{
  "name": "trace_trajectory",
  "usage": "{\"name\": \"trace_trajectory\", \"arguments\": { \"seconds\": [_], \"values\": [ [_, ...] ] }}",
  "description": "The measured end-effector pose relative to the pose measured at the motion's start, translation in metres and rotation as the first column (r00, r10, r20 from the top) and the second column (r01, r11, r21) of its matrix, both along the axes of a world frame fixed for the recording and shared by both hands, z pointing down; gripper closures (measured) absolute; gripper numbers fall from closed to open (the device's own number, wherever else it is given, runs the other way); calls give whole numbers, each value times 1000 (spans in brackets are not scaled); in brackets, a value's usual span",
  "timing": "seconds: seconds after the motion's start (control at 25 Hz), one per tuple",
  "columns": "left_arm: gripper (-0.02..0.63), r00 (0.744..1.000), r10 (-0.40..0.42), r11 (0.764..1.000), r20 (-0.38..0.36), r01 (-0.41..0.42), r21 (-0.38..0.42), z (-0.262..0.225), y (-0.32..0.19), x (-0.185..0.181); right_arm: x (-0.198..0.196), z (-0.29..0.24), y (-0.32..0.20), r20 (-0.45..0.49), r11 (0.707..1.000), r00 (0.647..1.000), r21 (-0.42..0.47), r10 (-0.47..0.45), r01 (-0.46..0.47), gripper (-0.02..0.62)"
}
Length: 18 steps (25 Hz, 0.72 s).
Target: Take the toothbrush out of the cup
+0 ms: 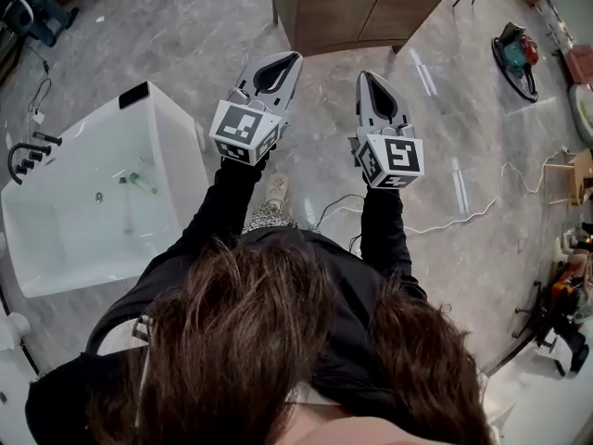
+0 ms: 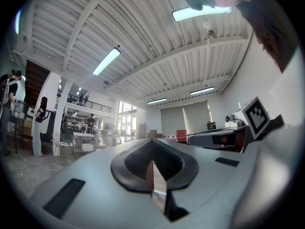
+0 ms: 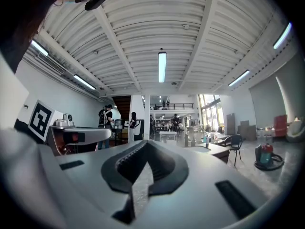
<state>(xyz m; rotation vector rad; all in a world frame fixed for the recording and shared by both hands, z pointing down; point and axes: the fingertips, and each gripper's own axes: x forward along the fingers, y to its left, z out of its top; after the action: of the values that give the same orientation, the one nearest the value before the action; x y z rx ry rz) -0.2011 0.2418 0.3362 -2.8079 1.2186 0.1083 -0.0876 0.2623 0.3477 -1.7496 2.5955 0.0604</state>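
We see a basin of smooth, glossy white, like acrylic or glazed ceramic. Right of the basin, the floor is polished grey stone-look tile that mirrors the lights. Further right of the basin, a cabinet shows satin brown wood grain. The left gripper and right gripper wear matt grey plastic shells with black rubbery linings. The person's sleeves are matt black cloth.
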Motion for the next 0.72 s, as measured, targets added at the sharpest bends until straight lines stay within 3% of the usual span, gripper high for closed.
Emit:
{"name": "trace_trajectory", "arguments": {
  "seconds": [0.36, 0.72],
  "values": [
    [598, 999, 46, 999, 8, -46, 5, -7, -81, -2, -12, -7, -79, 3, 1000, 1000, 4, 19, -19, 591],
    [598, 999, 39, 999, 8, -39, 6, -8, -149, -23, -29, -9, -146, 0, 1000, 1000, 11, 20, -20, 591]
  ]
}}
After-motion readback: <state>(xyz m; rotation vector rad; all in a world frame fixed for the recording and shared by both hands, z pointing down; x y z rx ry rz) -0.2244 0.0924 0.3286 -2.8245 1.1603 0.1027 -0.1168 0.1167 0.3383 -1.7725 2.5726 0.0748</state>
